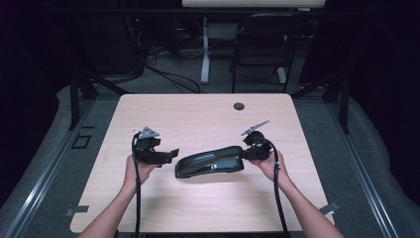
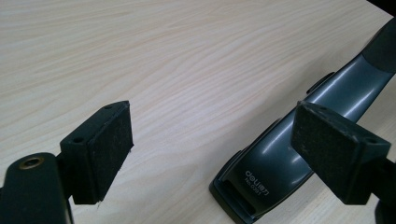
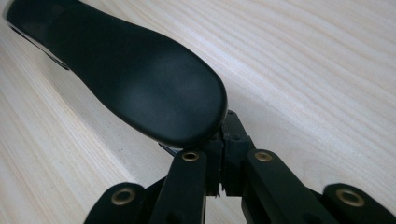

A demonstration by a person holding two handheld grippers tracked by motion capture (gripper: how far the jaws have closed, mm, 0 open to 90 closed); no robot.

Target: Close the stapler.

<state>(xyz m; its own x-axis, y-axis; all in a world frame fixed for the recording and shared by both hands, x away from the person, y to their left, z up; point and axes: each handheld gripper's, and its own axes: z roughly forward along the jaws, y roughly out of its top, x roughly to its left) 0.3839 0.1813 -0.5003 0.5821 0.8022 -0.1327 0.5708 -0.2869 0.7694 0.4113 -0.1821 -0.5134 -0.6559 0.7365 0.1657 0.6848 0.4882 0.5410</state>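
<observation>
One dark grey plastic hole punch (image 1: 210,161) we see on pale wood table (image 1: 198,111); left gripper (image 1: 171,154) spread, right gripper (image 1: 245,152) pressed together beneath its handle; dark room.

You have a large dark grey hole punch (image 1: 209,161) with a black rounded handle lying lengthwise on the pale wooden surface (image 1: 198,114), its handle end raised.

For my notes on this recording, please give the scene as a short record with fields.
surface: pale wood-grain table
object: dark grey and black hole punch, lying on the table between the grippers
left gripper: open, jaws apart, nothing between the pads, the punch's front end beside it
right gripper: shut, its tips under the punch's rounded black handle end
hands: one on each gripper
</observation>
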